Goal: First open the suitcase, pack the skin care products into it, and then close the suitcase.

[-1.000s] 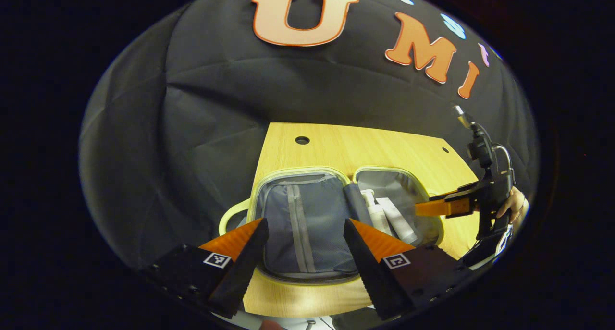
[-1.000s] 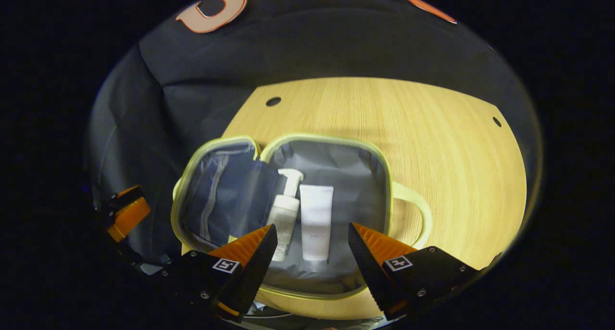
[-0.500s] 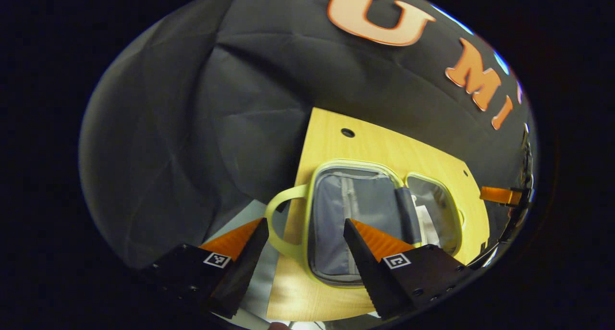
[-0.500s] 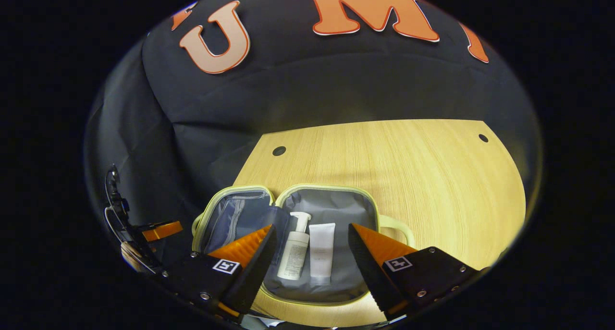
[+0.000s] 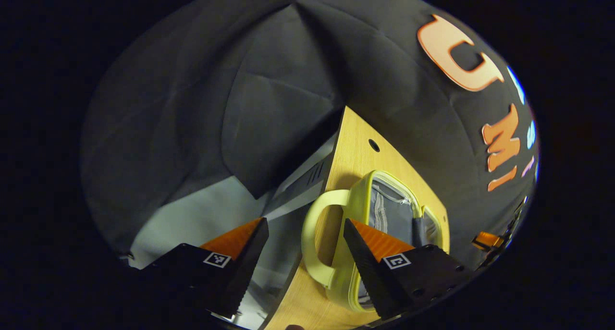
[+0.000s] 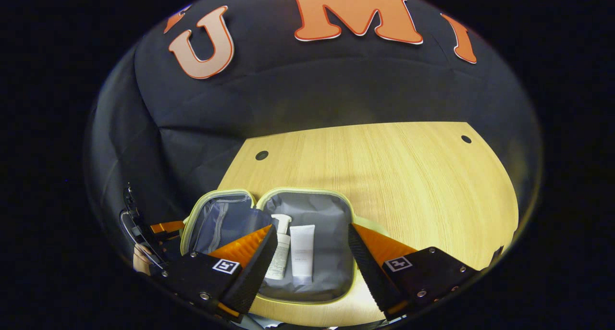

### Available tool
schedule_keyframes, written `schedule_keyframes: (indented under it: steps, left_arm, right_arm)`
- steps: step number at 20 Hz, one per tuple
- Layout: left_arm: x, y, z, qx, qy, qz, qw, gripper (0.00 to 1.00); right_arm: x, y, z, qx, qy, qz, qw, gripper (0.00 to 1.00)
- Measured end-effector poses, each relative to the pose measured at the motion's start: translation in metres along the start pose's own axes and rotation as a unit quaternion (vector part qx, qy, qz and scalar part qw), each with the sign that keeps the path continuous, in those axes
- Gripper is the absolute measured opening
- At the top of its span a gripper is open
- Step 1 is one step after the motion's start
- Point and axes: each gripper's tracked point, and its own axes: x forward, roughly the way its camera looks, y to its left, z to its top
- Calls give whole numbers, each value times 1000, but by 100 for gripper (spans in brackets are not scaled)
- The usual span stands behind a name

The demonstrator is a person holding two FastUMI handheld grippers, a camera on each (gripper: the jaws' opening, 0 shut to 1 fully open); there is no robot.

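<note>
Suitcase (image 6: 269, 234) lies open on the desk (image 6: 394, 176), both halves flat, grey lining up. In the right gripper view the pump bottle (image 6: 278, 248) and the white tube (image 6: 302, 253) lie side by side in the right half, at six o'clock. Right claw (image 6: 312, 253) gapes wide above them, holding nothing. Left claw (image 5: 305, 248) is wide too, empty, hovering at the case's pale handle (image 5: 317, 243), off the desk's edge at six o'clock.
</note>
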Motion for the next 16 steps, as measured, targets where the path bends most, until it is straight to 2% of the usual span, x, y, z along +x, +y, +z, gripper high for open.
schedule_keyframes:
  steps: [3,4,6,8,9,12,16]
  left_arm:
    - [20,-1,-8,-49,0,-34,998,98]
    - [24,-2,-8,-58,3,-43,997,100]
    - [30,1,-10,-59,2,-43,997,90]
    - [34,0,-13,-60,7,-29,998,44]
    - [15,-3,-10,-48,4,-27,998,21]
    - [9,-26,0,16,-4,-14,1000,11]
    - [-27,-66,17,108,-17,5,994,10]
  right_arm:
    - [1,-13,-2,8,5,-15,1000,94]
    - [1,-16,-2,10,5,-18,1000,94]
    - [1,-18,-2,18,6,-18,1000,94]
    - [0,-19,0,24,4,-16,1000,94]
    - [0,-19,-1,23,2,-15,1000,94]
    - [-4,-17,5,25,-8,-6,1000,94]
    - [-11,-11,17,30,-28,11,999,94]
